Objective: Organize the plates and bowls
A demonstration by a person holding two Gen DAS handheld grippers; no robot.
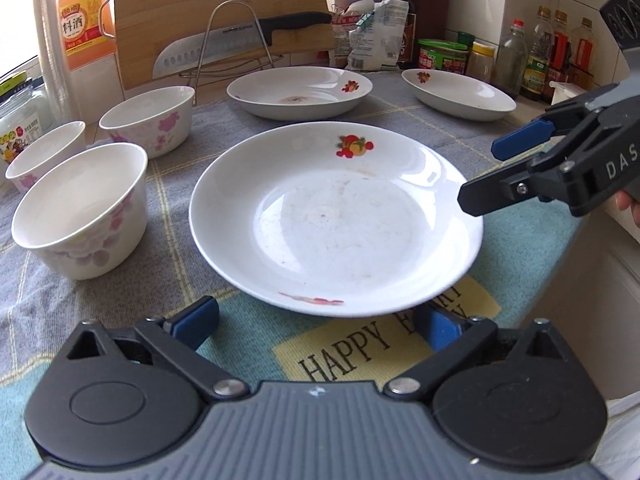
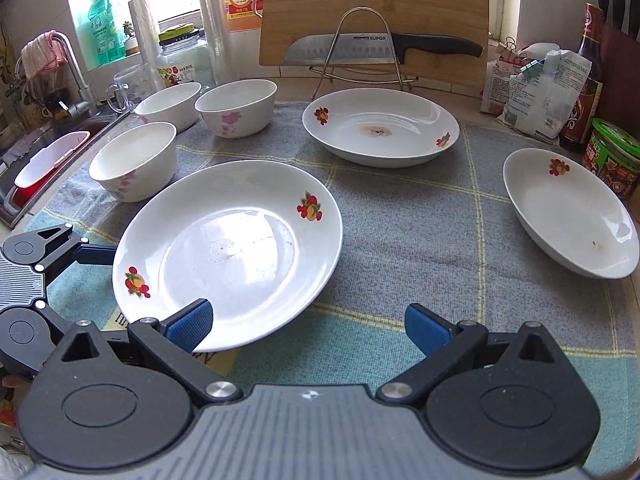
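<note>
White plates (image 1: 336, 216) with red-orange fruit motifs, white bowls (image 1: 80, 208) with pink flowers, grey-teal checked cloth (image 2: 400, 220)

The left gripper (image 1: 316, 318) hung with its blue-padded jaws spread wide over the checked cloth (image 1: 400, 112), the near rim of a big white plate with a fruit motif (image 1: 336, 220) lying between them, with no pad seen to touch it. To the left of that plate stood three white bowls with pink flowers (image 1: 80, 210) (image 1: 148, 118) (image 1: 44, 154), and beyond it two more fruit-patterned plates (image 1: 300, 90) (image 1: 458, 94), well apart. The right gripper (image 1: 484, 176) reached in from the right edge, its lower black finger over the big plate's rim, while a knife (image 1: 240, 42) rested against a bamboo cutting board (image 1: 200, 0) at the back.
</note>
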